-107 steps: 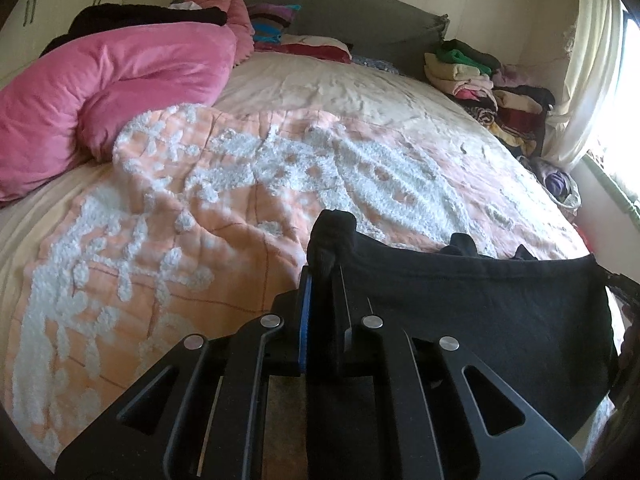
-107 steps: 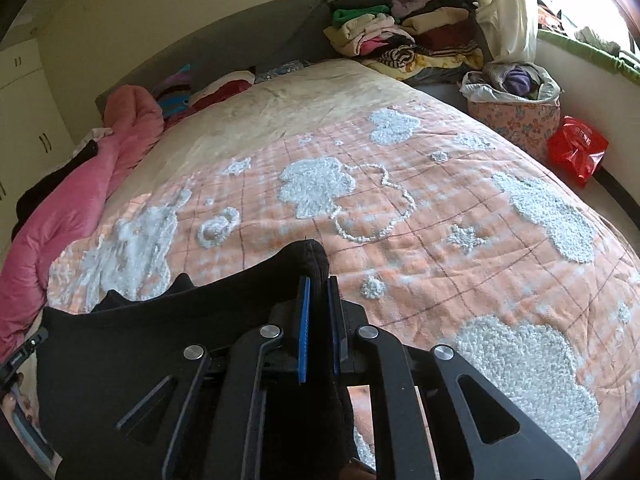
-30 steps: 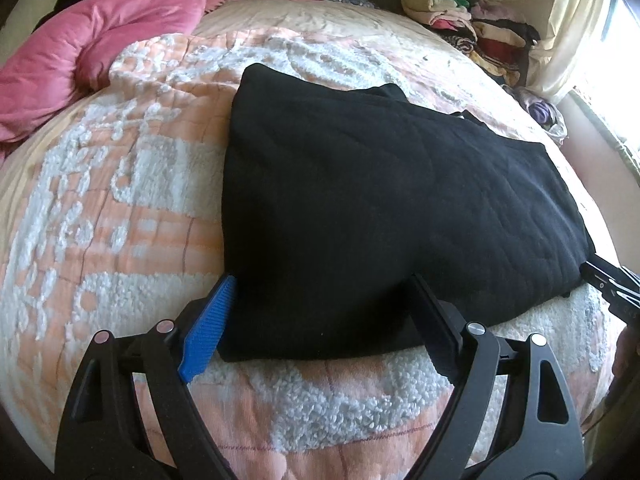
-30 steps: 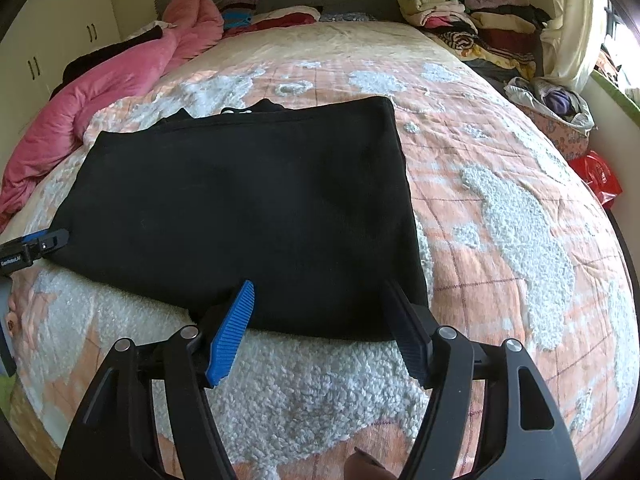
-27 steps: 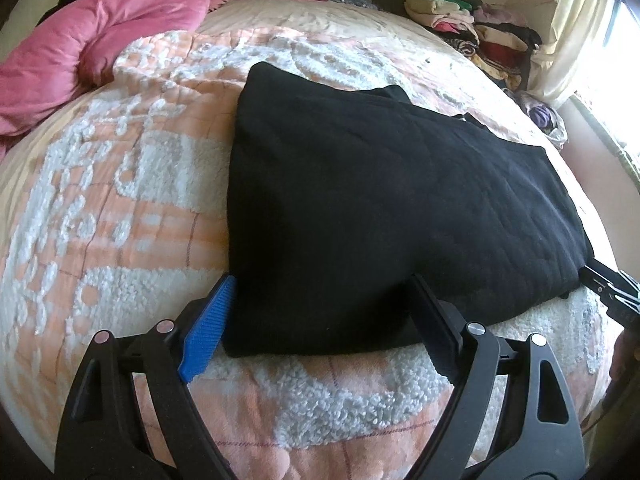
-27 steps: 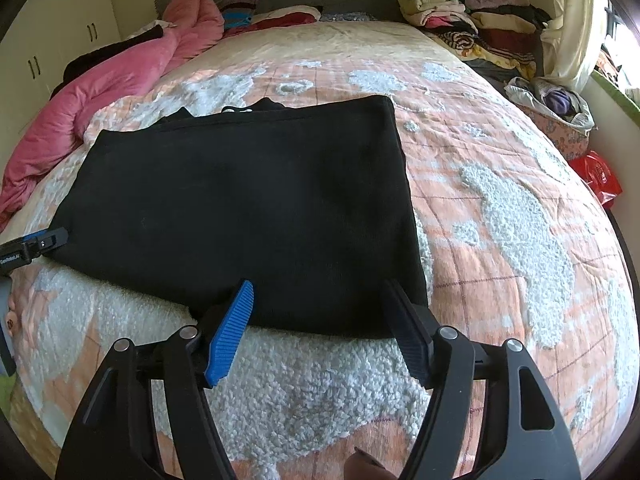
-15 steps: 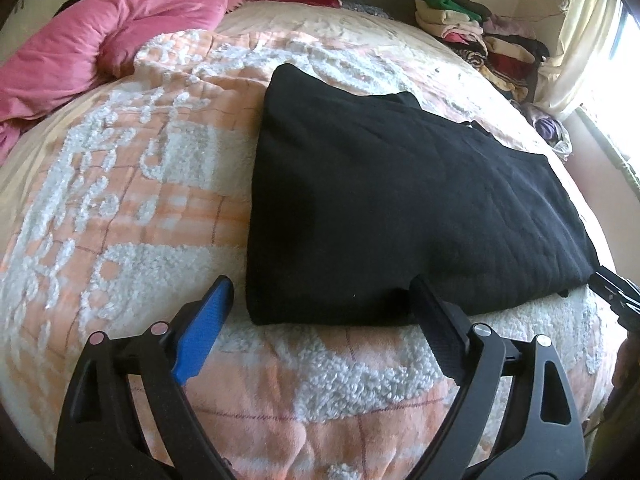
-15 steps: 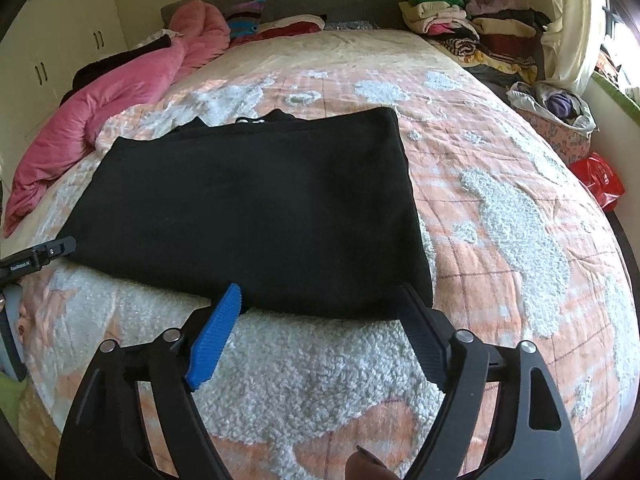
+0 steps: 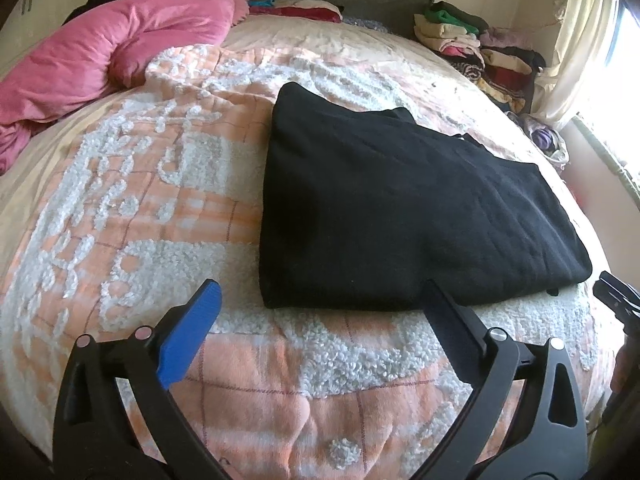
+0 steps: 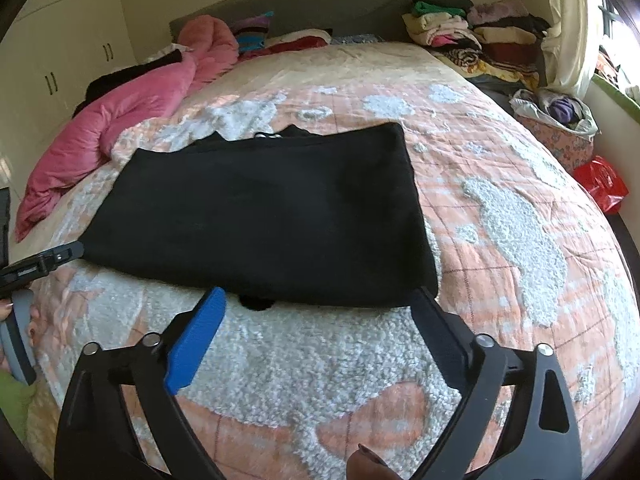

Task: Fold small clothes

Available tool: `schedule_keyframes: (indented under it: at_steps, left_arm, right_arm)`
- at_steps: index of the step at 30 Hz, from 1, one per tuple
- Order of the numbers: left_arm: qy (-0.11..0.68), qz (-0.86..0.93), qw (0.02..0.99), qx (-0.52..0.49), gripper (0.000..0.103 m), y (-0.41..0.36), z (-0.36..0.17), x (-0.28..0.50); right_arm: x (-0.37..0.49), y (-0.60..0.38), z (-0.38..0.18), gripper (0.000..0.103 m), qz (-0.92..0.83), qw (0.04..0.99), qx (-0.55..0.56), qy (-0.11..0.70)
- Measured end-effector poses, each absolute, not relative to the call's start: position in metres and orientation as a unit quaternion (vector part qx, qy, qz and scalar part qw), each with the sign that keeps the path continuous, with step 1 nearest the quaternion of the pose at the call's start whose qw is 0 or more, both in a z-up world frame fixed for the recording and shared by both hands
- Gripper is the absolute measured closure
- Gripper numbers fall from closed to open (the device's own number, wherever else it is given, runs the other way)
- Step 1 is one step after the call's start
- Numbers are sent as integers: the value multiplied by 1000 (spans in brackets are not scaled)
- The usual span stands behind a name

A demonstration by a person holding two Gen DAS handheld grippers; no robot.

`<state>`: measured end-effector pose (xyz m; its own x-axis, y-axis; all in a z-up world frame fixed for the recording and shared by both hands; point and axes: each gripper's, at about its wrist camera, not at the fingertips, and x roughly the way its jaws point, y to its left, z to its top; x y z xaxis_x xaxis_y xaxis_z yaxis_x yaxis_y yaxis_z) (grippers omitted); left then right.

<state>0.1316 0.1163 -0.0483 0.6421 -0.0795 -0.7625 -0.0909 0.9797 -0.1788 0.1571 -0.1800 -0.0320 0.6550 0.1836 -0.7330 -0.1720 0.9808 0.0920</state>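
Observation:
A black garment (image 9: 400, 208) lies folded flat on the orange and white bedspread (image 9: 140, 200); it also shows in the right wrist view (image 10: 264, 216). My left gripper (image 9: 320, 292) is open and empty, just short of the garment's near left corner. My right gripper (image 10: 316, 296) is open and empty, just short of the garment's near right edge. A small black tab sticks out under that near edge. The left gripper's tip (image 10: 48, 260) shows at the left edge of the right wrist view, and the right gripper's tip (image 9: 616, 292) at the right edge of the left wrist view.
A pink duvet (image 9: 100, 48) lies along the bed's left side. Folded clothes (image 10: 460, 28) are stacked at the far right by the headboard. A basket of clothes (image 10: 560, 120) and a red bag (image 10: 604, 184) stand beside the bed on the right.
Both grippers let go of the black garment, which now lies folded on the bed. Over the last second both open grippers have drawn back from its near edge.

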Motion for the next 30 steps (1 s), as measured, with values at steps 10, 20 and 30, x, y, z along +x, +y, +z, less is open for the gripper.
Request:
schedule_keyframes:
  at_steps: [10, 20, 30]
  left_arm:
    - [400, 39, 910, -99, 9, 127, -40, 130]
    - [385, 77, 912, -118, 9, 153, -34, 135]
    - [372, 103, 912, -135, 9, 176, -28, 140]
  right_arm:
    - [149, -134, -19, 7, 144, 912, -43, 382]
    - [152, -58, -23, 7, 210, 901, -103, 365]
    - [154, 13, -38, 7, 260, 884, -172, 348]
